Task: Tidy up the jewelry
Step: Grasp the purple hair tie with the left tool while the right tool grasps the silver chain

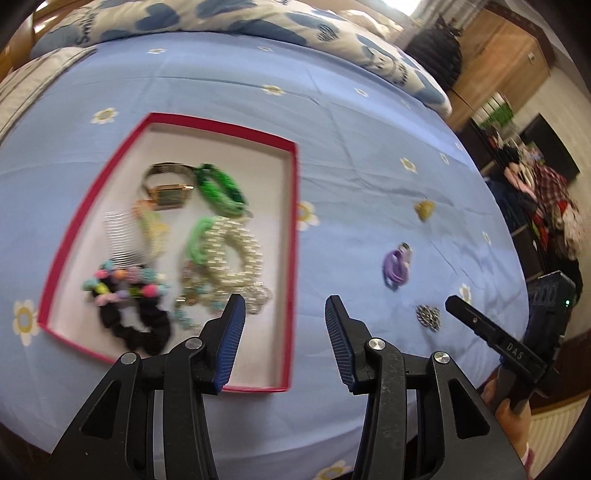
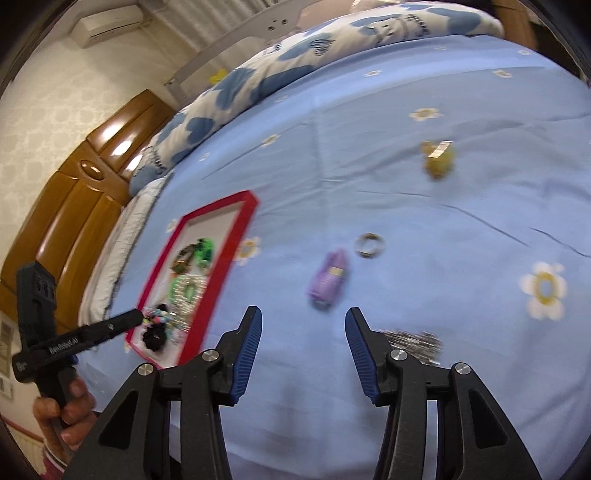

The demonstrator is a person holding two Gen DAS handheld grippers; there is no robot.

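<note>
A red-rimmed box [image 1: 293, 258] lies on the blue bed sheet and holds a gold watch [image 1: 168, 194], green bands [image 1: 221, 188], a pearl bracelet [image 1: 236, 254], a comb and a black scrunchie [image 1: 144, 328]. My left gripper [image 1: 284, 310] is open and empty over the box's right edge. On the sheet lie a purple hair tie [image 2: 330, 278], a metal ring [image 2: 369, 245], a yellow clip [image 2: 437, 158] and a silver sparkly piece [image 2: 413, 343]. My right gripper [image 2: 303, 321] is open and empty, just before the purple tie, left of the silver piece.
A blue-and-white duvet [image 1: 258, 18] is bunched at the far side of the bed. A wooden headboard [image 2: 74, 199] stands left of the box in the right wrist view. Clothes [image 1: 554, 206] are piled beyond the bed's right edge.
</note>
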